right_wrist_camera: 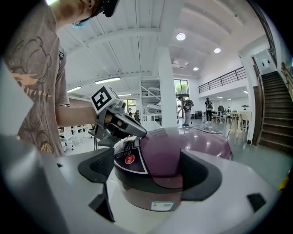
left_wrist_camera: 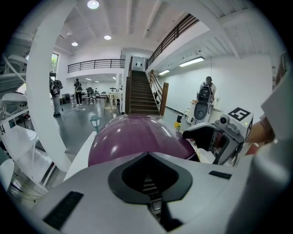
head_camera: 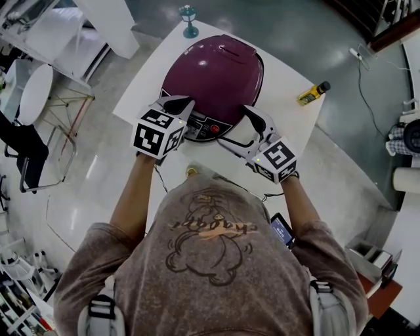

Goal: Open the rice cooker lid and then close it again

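I have the rice cooker [head_camera: 213,75] just above the middle of the head view. It sits on the white table [head_camera: 289,72] with its purple lid [head_camera: 220,62] down. Its left flank lies close to the table's left edge. To its right the tabletop is bare as far as a yellow bottle [head_camera: 312,93] near the right edge. A small teal stand [head_camera: 189,20] takes the table's top corner, apart from the cooker.

My left gripper [head_camera: 178,104] is clenched on nothing. Its tip is at the lid's front rim, beside the control panel [head_camera: 203,129]. I cannot tell whether it touches.

My right gripper [head_camera: 233,126] is spread wide and straddles the cooker's front right corner, and I see no pad pressing. Bare grey floor lies above and right of the table.
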The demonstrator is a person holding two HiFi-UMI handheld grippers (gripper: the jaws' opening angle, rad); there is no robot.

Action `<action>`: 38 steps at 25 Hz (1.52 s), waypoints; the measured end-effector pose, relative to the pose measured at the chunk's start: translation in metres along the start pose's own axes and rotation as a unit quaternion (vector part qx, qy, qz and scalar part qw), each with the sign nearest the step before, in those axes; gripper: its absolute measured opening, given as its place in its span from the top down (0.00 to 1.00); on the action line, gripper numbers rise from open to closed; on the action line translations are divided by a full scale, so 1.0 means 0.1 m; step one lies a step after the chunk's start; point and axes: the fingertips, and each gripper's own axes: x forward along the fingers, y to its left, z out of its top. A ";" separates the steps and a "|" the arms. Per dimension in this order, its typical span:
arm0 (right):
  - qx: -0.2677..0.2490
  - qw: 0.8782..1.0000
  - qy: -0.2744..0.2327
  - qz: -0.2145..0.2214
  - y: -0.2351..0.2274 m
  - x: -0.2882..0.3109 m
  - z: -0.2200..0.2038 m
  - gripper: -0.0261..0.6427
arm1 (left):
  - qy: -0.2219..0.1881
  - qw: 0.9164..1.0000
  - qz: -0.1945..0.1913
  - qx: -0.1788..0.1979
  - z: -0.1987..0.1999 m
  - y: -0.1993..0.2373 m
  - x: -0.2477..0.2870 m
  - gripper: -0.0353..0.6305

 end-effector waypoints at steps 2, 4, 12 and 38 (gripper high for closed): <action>-0.002 1.000 0.004 -0.001 0.00 0.00 -0.01 0.31 | 0.005 1.000 -0.008 -0.001 -0.01 0.00 0.00 0.92; -0.004 1.000 0.007 -0.002 0.00 0.01 -0.01 0.31 | 0.004 1.000 -0.018 -0.010 -0.01 0.01 0.00 0.92; 0.019 0.999 0.008 -0.025 -0.05 -0.01 0.01 0.37 | -0.010 0.997 -0.053 -0.049 0.00 0.00 -0.03 0.92; 0.043 0.995 -0.032 -0.088 0.13 -0.63 0.12 0.40 | -0.080 0.994 -0.075 -0.023 0.08 -0.32 -0.31 0.92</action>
